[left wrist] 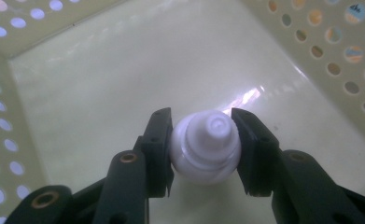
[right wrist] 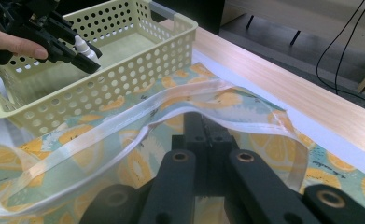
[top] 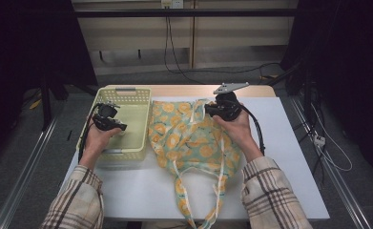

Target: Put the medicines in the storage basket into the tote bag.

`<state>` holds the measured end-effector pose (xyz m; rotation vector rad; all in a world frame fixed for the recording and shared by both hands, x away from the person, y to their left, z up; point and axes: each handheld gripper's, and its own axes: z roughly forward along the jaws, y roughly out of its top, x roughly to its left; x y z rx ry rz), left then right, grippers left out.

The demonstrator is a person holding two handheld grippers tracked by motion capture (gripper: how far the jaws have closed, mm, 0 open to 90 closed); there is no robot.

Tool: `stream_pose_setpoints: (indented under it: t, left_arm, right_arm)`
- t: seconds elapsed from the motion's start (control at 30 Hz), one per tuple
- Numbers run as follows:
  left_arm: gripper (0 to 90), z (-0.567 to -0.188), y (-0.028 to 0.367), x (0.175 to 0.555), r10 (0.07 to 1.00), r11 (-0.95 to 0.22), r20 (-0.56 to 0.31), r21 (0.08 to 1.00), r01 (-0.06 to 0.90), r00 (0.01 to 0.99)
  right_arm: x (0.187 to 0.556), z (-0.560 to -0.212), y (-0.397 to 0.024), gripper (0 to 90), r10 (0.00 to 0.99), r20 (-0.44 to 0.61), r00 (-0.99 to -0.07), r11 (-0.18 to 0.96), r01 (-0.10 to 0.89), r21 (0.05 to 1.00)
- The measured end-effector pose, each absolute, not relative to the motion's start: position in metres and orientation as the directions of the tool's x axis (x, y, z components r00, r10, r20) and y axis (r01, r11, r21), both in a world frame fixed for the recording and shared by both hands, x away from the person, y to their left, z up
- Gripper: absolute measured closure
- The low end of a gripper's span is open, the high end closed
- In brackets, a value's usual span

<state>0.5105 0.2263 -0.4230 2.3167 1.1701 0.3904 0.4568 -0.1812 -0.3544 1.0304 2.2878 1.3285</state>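
At the left of the high view, the person's left forearm, in a plaid sleeve, comes up from the bottom edge and bends slightly inward, the hand wrapped around the left gripper [top: 119, 127], which dips over the near left part of the yellow basket [top: 127, 90]. In the left gripper view, its jaws point down into the basket, with a small white bottle [left wrist: 206, 145] between them, cap toward the camera. The pads sit against the bottle's sides, pinching it above the basket floor. In the right gripper view the bottle rides in those jaws just over the basket's inside.

Just right of the basket, touching its wall, a lemon-print bag [top: 193, 138] lies flat on the white table [top: 289, 157], its handles trailing toward the near edge.

The right forearm angles up from the bottom right, hand gripping the right gripper [top: 209, 110] at the bag's far edge. That gripper lies nearly level, pointing left. In the right gripper view its jaws are pressed together on the bag's pale rim, lifting it off the fabric below.
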Motion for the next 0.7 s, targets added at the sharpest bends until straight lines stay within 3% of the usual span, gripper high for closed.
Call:
stream_pose_setpoints:
  t: [0.7]
  left_arm:
    - [60.5,-0.373,0.232,0.487,0.802,-0.400,0.003,0.745,0.534,0.597]
  right_arm:
    - [0.458,-0.356,-0.181,90.0,0.712,0.095,-0.695,0.311,0.435,0.845]
